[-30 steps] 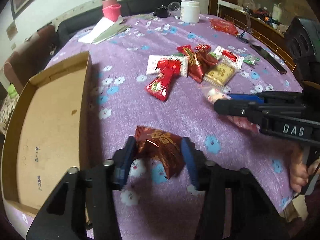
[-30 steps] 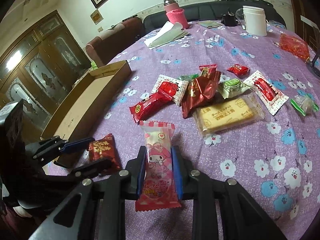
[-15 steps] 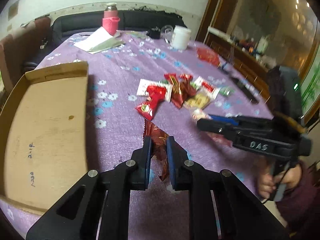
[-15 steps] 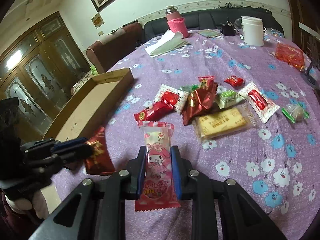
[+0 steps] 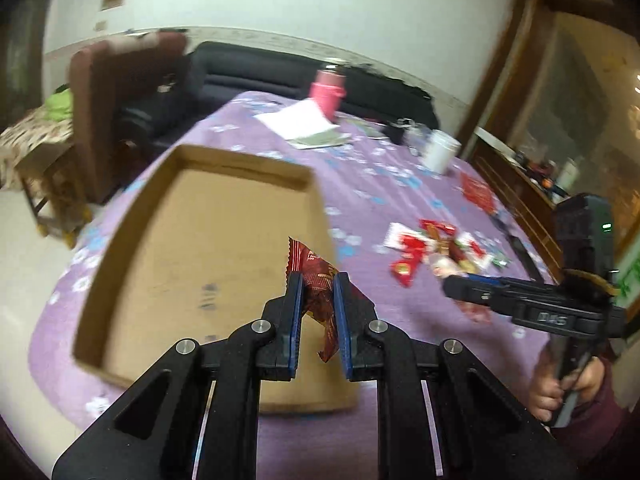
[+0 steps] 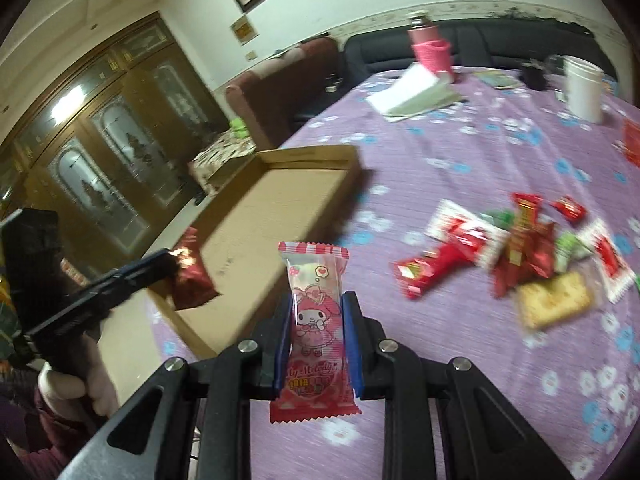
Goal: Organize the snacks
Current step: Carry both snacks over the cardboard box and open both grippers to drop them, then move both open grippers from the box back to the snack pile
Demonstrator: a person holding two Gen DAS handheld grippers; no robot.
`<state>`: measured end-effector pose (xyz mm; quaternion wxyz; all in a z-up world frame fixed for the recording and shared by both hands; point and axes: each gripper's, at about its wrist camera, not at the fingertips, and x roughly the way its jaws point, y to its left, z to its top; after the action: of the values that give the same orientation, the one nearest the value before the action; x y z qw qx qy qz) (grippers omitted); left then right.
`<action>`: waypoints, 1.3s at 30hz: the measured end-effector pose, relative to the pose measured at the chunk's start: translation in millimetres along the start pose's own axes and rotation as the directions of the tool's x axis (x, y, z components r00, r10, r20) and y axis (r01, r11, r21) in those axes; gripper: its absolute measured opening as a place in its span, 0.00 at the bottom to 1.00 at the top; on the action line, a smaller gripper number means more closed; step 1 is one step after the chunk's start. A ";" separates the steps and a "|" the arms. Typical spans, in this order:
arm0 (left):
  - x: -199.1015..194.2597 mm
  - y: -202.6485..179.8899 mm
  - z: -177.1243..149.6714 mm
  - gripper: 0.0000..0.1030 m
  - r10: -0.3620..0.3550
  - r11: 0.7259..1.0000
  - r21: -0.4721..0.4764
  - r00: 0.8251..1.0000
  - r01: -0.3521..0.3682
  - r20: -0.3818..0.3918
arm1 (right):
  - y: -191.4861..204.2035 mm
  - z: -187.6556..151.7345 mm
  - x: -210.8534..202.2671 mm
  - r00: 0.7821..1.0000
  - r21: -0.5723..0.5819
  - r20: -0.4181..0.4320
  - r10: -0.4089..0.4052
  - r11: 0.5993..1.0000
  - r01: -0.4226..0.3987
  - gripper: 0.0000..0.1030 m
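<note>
Snack in my left gripper: crinkled dark red foil snack packet [image 5: 318,286], pinched between the blue pads of my left gripper [image 5: 317,312]. Its long axis runs roughly upright, top corner poking above the fingertips, tail hanging below.

Snack in my right gripper: pink plastic candy wrapper printed with a cartoon rabbit girl [image 6: 316,320], clamped across its middle by my right gripper [image 6: 318,340]. Long axis upright too, striped crimped end on top.

Where both go: shallow open brown cardboard box tray [image 5: 132,240], lying on the purple tablecloth with blue and white flowers [image 5: 400,196]. I see nothing inside it.

Key relation, left side: the red packet hangs over the tray's near right part, ahead of and just inside its right wall, as I judge it. Letting go here should land it inside.

Key relation, right side: the tray [image 6: 256,216] lies ahead and to the left of the pink wrapper, which is over bare cloth beside the tray's near corner. My left gripper [image 6: 160,268] is clearly nearer the tray, so I judge it releases first; the right must travel leftward.

Remaining snacks: loose pile of red, white and green wrapped snacks plus a yellow cracker pack [image 6: 520,256], well apart from the tray, to its right.

Farther back: white plastic jar [image 6: 582,88], pink flask [image 6: 430,50], folded papers [image 6: 416,96].
</note>
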<state>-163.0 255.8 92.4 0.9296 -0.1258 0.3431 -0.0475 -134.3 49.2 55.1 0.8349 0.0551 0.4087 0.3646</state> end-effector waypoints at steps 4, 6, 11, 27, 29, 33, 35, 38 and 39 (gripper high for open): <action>6.7 28.1 -5.3 0.14 0.042 0.997 -0.066 0.999 -0.043 -0.015 | 32.4 9.1 24.8 0.999 -0.048 -0.039 0.033 0.998 -0.035 0.26; 9.8 40.3 -7.4 0.14 0.074 0.993 -0.088 0.997 -0.075 -0.018 | 47.1 13.6 39.3 0.997 -0.069 -0.060 0.042 0.997 -0.046 0.26; 11.7 68.2 -11.4 0.15 0.088 0.984 -0.152 0.996 -0.091 -0.024 | 76.3 20.3 80.1 0.991 -0.100 -0.120 0.052 0.993 -0.064 0.26; -11.5 105.4 -21.8 0.15 0.059 0.952 -0.300 0.998 -0.056 -0.001 | 103.2 12.3 115.4 0.993 -0.164 -0.120 -0.015 0.986 -0.005 0.53; -15.6 102.0 -22.2 0.15 0.037 0.948 -0.316 0.999 -0.034 0.005 | 99.5 12.4 106.8 0.994 -0.156 -0.106 -0.012 0.988 -0.004 0.53; -21.2 91.9 -21.9 0.15 -0.014 0.943 -0.333 1.000 0.020 0.018 | 81.5 11.5 77.7 0.998 -0.130 -0.062 -0.034 0.991 0.025 0.53; -21.2 84.5 -20.7 0.15 -0.032 0.940 -0.339 0.999 0.032 0.006 | 65.6 9.6 60.6 0.998 -0.110 -0.039 -0.054 0.993 0.049 0.54; -15.0 71.6 -19.9 0.36 -0.055 0.937 -0.348 0.998 0.039 -0.035 | 28.9 5.0 33.3 0.993 -0.067 0.002 -0.118 0.991 0.118 0.59; -13.2 66.6 -20.3 0.52 -0.065 0.935 -0.351 0.997 0.047 -0.040 | 14.2 3.4 24.0 0.989 -0.046 0.015 -0.144 0.988 0.145 0.59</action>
<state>-186.1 318.2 68.0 0.8816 -0.2975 0.3661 -0.0156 -130.2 76.0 47.5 0.8625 0.0079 0.3981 0.3123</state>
